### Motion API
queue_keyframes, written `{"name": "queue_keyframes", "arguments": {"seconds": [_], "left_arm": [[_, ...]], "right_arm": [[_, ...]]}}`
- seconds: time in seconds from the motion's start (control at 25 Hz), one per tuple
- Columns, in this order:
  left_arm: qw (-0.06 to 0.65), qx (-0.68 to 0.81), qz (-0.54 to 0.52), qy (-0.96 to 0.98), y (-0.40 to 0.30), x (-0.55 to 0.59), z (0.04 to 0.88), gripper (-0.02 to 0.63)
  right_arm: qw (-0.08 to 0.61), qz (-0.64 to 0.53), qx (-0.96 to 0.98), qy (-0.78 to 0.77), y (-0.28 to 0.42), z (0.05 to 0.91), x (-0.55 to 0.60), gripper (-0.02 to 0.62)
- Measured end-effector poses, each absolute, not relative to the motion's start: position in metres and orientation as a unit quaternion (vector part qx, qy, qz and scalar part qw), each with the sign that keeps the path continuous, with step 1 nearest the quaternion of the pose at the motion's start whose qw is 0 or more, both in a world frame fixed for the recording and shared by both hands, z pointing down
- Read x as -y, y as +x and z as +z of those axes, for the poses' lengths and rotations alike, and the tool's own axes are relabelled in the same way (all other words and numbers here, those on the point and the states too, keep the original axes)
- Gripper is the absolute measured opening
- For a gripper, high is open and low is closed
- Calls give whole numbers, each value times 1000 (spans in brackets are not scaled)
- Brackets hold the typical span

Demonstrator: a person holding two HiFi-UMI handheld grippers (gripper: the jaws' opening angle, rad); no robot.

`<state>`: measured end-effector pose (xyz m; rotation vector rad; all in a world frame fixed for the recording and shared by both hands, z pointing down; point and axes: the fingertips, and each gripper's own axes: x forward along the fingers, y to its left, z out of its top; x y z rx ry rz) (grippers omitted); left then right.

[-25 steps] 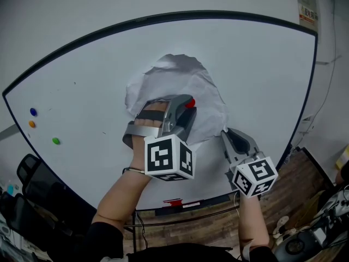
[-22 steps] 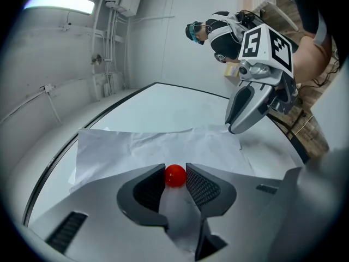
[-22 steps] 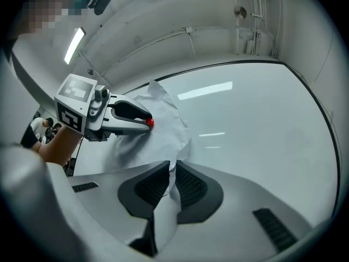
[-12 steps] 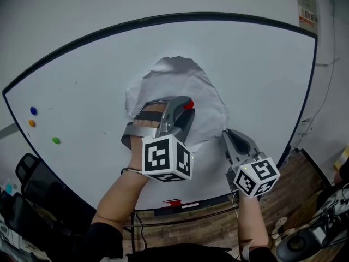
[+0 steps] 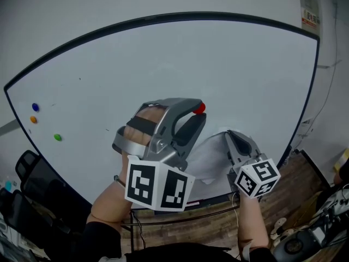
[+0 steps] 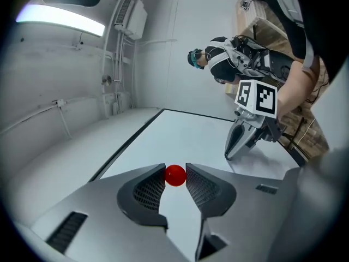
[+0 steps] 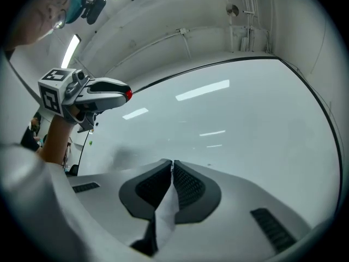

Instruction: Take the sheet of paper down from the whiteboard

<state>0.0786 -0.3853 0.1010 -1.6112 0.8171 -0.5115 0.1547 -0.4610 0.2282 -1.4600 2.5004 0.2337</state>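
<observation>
Jaws of the right gripper [image 7: 172,165] are closing on the upper edge of the sheet of paper [image 5: 210,161], which sits between the ribbed pads with almost no gap showing. Jaws of the left gripper [image 6: 175,171] are pinched on a small red magnet [image 6: 175,176], which is held at the very tips and touches both pads.

**Position of the sheet.** The paper lies against the lower part of the whiteboard [image 5: 218,64], between the two grippers in the head view. From the pinch point it trails downward and back toward the person, so its long axis runs from the right jaws toward the board's bottom frame. The right hand is on the sheet. The left hand is just beside it, up and to the left, and apart from the paper.

**Next move (judgement).** No magnet shows on the sheet, so it probably hangs from the right jaws alone. Draw it straight off the board face, away from the frame.

**Materials.**
- Sheet: thin, white, creased and limp. It will fold or tear under a sideways pull.
- Magnet: glossy, round and hard.
- Board: smooth and reflective, with a dark narrow frame.
- Three further magnets stay near the left edge: a blue magnet [image 5: 35,107], an orange magnet [image 5: 33,119] and a green magnet [image 5: 57,137].
</observation>
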Motion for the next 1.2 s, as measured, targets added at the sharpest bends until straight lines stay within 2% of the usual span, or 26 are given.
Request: {"name": "queue_keyframes", "arguments": {"seconds": [0.84, 1.2], "left_arm": [[524, -385, -305, -696, 48, 473, 135, 129], [532, -379, -296, -697, 48, 473, 135, 133]], "right_arm": [[114, 99, -856, -495, 155, 227, 451, 26], [106, 96, -859, -492, 147, 233, 451, 26]]}}
